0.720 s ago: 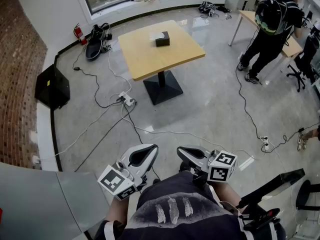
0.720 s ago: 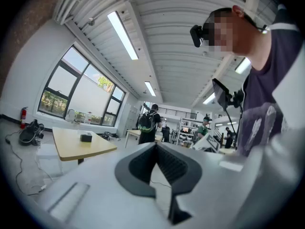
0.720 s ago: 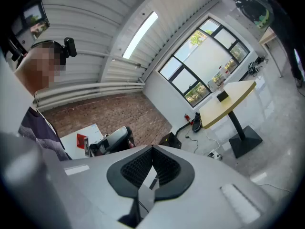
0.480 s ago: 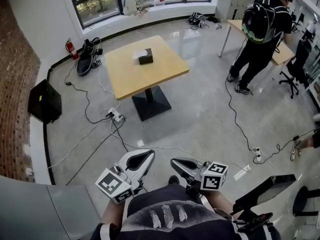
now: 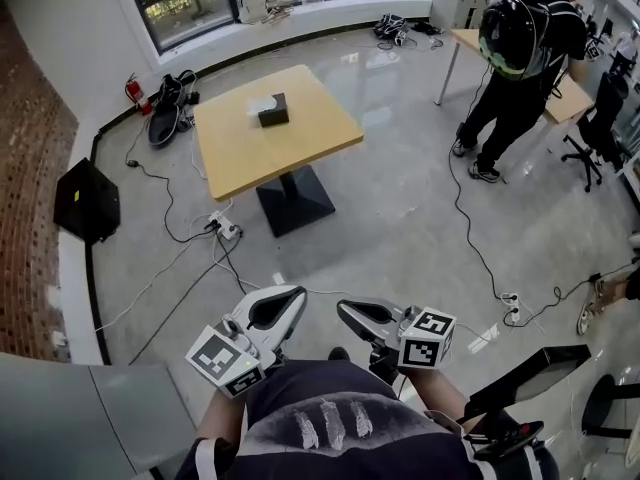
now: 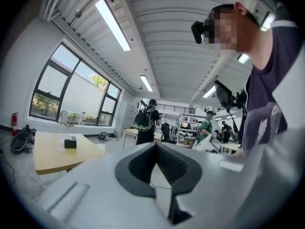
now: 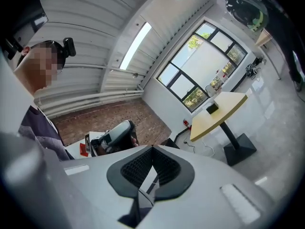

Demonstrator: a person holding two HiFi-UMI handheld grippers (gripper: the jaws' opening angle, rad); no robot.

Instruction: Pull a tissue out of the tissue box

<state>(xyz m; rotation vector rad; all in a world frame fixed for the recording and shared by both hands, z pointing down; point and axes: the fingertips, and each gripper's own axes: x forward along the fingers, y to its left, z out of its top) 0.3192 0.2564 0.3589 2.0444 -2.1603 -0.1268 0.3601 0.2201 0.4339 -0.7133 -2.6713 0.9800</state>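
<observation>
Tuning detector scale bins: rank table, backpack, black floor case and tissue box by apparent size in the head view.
1. table, clearly largest
2. backpack and black case look about alike, so they are not ranked against each other
3. tissue box, smallest

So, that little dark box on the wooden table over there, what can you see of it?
The tissue box is small, dark, nearly black and block-shaped; it is too far off to tell its material. Something white, likely a tissue, shows at its top. It stands upright and alone on the light wooden table, towards the side nearer the windows. Only the table touches it.
</observation>
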